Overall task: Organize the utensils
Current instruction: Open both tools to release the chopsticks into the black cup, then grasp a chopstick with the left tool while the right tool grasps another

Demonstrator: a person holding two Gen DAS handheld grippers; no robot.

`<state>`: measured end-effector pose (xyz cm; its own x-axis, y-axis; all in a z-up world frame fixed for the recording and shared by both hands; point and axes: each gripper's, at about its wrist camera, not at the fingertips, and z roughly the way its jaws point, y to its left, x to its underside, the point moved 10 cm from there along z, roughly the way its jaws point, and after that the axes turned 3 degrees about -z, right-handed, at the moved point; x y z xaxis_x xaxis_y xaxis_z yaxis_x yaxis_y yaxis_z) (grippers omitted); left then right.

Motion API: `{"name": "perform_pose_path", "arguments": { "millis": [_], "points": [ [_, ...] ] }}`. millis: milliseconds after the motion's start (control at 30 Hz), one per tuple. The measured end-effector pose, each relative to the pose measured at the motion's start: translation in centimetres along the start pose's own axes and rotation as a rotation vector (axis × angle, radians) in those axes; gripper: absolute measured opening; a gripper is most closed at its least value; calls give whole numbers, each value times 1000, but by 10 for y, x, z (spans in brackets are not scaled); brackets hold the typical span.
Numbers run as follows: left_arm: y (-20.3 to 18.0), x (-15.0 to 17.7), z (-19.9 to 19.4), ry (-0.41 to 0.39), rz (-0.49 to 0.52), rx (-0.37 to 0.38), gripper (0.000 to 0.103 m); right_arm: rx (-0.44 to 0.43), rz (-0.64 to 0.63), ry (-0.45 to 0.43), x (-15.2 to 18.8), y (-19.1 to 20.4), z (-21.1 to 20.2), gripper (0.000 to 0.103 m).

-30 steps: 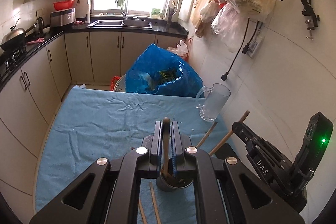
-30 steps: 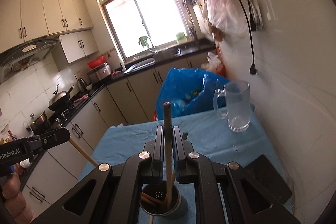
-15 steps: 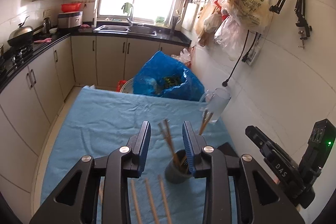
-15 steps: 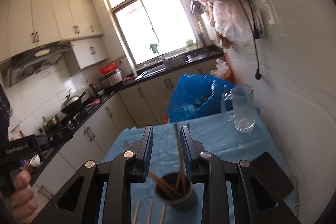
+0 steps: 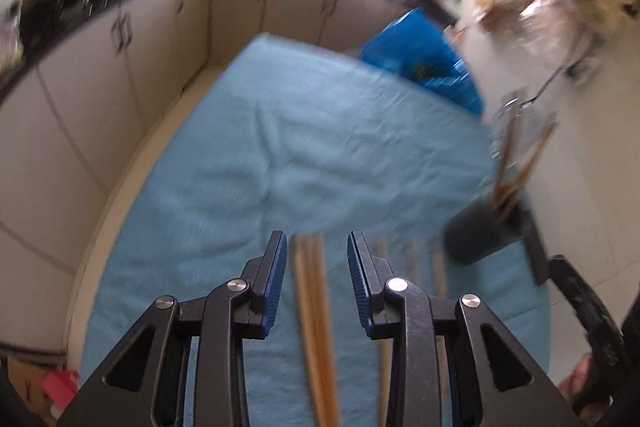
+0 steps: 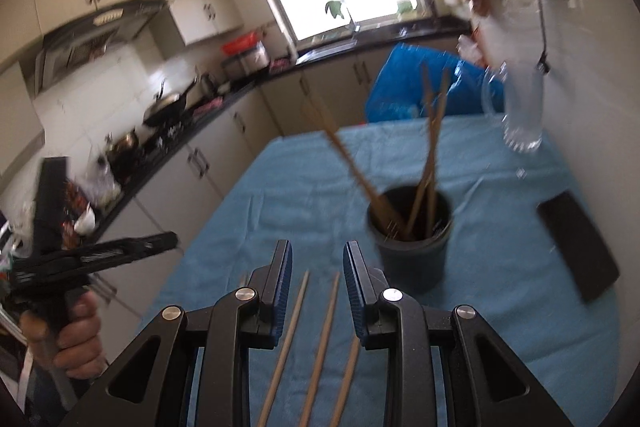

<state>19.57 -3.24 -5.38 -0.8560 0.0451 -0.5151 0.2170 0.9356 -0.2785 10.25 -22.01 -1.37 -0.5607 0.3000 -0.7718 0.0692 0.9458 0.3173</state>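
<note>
Dark cup [image 6: 412,247] holding several chopsticks [image 6: 430,155], left claw [image 5: 316,259] wide, right claw [image 6: 317,267] wide

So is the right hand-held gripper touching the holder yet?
Apart. In the right wrist view the right hand-held gripper is open over loose chopsticks on the cloth, and blue cloth shows between its right finger and the holder.

Left wrist view motion-blurred throughout: the dark cup [image 5: 482,233] and its chopsticks [image 5: 516,171] lack detail. Loose chopsticks [image 6: 320,351] run off the lower frame edge, partly hidden behind right gripper fingers [image 6: 356,291].
</note>
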Motion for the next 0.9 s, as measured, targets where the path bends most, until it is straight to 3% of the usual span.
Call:
{"name": "perform_pose_path", "arguments": {
  "millis": [233,467,767,900],
  "points": [
    [26,18,69,168,-80,-28,30,-17,-6,84,28,10,25,29],
    [17,20,91,196,-64,-42,28,-2,-17,104,34,7,29,29],
    [21,20,100,197,-43,-108,7,-1,-9,147,41,9,42,29],
    [36,27,91,196,-64,-115,7,2,-28,173,43,16,49,29]
  ]
}}
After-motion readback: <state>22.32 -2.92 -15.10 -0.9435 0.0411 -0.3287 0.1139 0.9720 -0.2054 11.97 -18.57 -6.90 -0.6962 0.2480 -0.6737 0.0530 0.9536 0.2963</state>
